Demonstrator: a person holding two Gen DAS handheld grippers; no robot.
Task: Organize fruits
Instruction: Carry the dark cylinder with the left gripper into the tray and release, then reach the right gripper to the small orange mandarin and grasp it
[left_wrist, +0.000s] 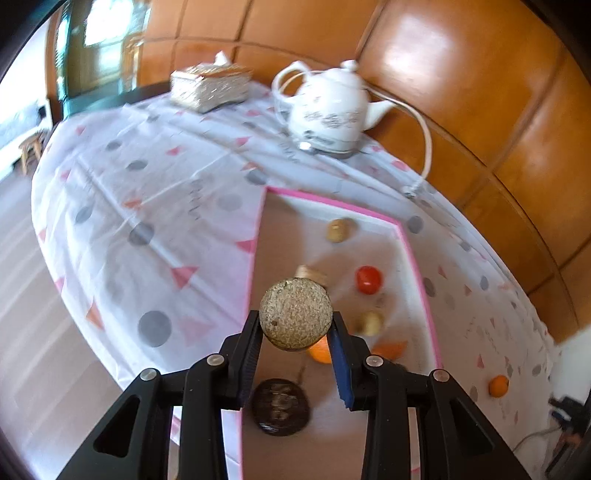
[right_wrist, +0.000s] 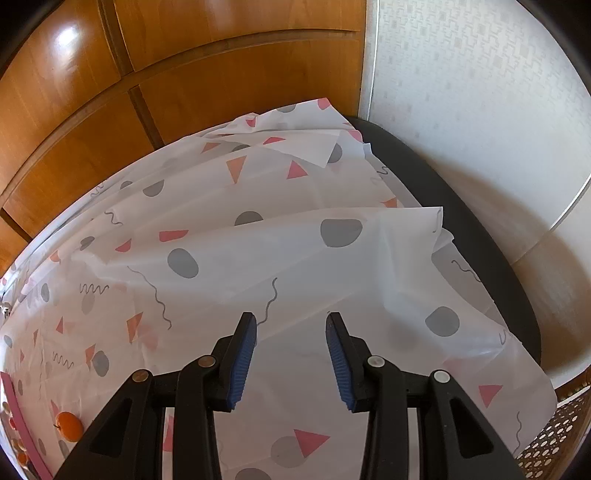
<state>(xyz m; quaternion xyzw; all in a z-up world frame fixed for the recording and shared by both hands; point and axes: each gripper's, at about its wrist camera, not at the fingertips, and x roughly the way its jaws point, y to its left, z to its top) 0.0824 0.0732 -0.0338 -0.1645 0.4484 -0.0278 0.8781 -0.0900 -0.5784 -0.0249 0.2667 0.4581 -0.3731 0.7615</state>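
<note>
Left tool (left_wrist: 295, 325) holds a rough tan round fruit (left_wrist: 295, 314), possibly a kiwi, above the pink-edged tray (left_wrist: 417, 266); open tray floor lies at 12 o'clock. Right tool (right_wrist: 291, 332) idles narrow and empty; loose orange (right_wrist: 69, 425) at its 8 o'clock.

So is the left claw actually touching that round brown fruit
Touching. The left wrist view shows the left claw with both pads pressed against the sides of the round brown fruit, holding it above the pink-edged tray.

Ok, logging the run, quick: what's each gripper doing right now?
Left gripper: shut on a round, rough tan fruit.
Right gripper: open, nothing between the jaws.
</note>
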